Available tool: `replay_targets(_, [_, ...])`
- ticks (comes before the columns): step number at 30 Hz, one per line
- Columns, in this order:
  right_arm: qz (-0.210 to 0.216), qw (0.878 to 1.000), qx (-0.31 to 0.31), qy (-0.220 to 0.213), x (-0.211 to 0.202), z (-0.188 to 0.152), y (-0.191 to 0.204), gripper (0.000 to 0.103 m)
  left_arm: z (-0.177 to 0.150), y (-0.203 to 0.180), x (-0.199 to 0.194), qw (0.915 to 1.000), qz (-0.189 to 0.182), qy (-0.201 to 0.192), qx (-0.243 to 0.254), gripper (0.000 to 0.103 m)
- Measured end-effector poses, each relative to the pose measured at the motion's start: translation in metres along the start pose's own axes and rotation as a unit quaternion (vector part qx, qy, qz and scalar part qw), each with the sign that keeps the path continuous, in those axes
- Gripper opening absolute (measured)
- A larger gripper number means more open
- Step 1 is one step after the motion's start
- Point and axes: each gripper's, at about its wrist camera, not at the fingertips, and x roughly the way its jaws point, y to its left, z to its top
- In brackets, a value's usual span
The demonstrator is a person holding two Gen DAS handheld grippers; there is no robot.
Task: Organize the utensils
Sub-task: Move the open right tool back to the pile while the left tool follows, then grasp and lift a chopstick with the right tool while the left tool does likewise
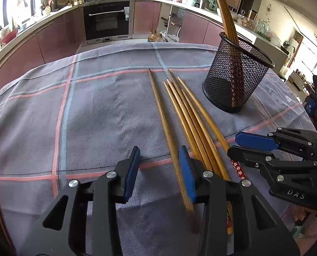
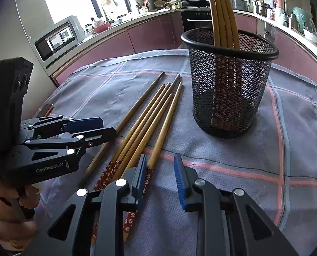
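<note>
chopsticks (image 1: 192, 119) beside left gripper (image 1: 160, 170), untouched

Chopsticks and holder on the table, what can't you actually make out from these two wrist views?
- Chopsticks in the mesh holder: their tops are cut off by the top edge in the right wrist view.
- Loose chopsticks on the cloth: in the left wrist view their patterned ends are hidden behind the left gripper.
- Right gripper: its left finger covers part of one chopstick.
</note>
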Motion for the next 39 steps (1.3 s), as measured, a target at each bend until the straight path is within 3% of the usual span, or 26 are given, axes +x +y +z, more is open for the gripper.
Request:
replay_targets(5, [-0.009, 1.0, -0.003, 0.004, 0.004, 0.003, 0.002, 0.024, 0.005, -0.002, 0.002, 1.0, -0.002, 0.002, 0.006, 0.042])
replay_targets(18, [-0.032, 0.999, -0.011, 0.001, 0.025, 0.026, 0.007, 0.022, 0.038, -0.008, 0.031, 0.9993, 0.02, 0.011, 0.03, 0.038])
replay_targets(24, [-0.03, 1.0, 0.002, -0.003, 0.028, 0.028, 0.003, 0.011, 0.045, -0.009, 0.038, 0.9991, 0.031, 0.007, 0.028, 0.029])
replay_targets(29, [-0.012, 0.999, 0.029, -0.008, 0.024, 0.025, -0.007, 0.006, 0.043, -0.009, 0.037, 0.9996, 0.025, -0.001, 0.013, 0.01])
replay_targets(39, [0.02, 0.999, 0.025, -0.03, 0.001, 0.019, -0.008, 0.006, 0.034, -0.008, 0.015, 0.9996, 0.014, -0.026, -0.001, 0.008])
